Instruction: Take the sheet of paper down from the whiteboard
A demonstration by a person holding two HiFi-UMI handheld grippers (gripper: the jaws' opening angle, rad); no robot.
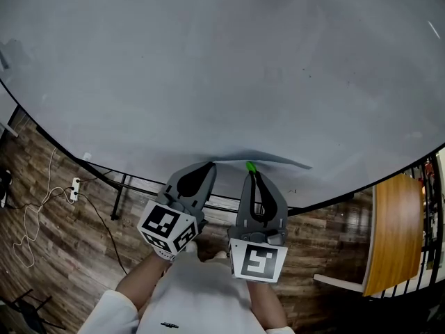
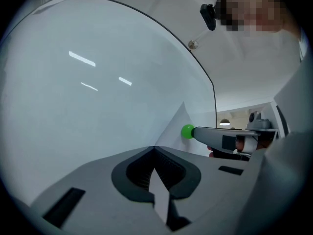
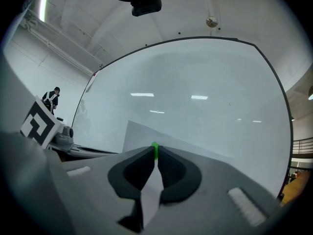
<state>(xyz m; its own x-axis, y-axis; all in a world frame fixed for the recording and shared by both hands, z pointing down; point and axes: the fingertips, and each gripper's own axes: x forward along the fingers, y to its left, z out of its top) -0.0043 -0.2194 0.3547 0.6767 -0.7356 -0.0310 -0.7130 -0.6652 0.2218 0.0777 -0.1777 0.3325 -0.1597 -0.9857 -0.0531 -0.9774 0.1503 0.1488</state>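
A white sheet of paper (image 3: 142, 133) hangs on the large whiteboard (image 1: 222, 68). In the head view the sheet of paper (image 1: 278, 160) shows edge-on, lifted slightly off the board. My right gripper (image 1: 250, 170) is shut on a small green magnet (image 1: 249, 165) that sits on the sheet; the magnet (image 3: 155, 145) peeks out at the tip of the right gripper (image 3: 155, 150). My left gripper (image 2: 154, 149) is shut at the sheet's left edge and appears to pinch it. From that side the magnet (image 2: 187, 131) is a green ball on the paper (image 2: 182, 119).
A wooden tabletop (image 1: 396, 232) stands at the right, beyond the board's lower edge. A power strip (image 1: 74, 189) with cables lies on the wood floor at the left. The board's stand legs (image 1: 119, 199) are below it. A person (image 3: 51, 100) stands far off.
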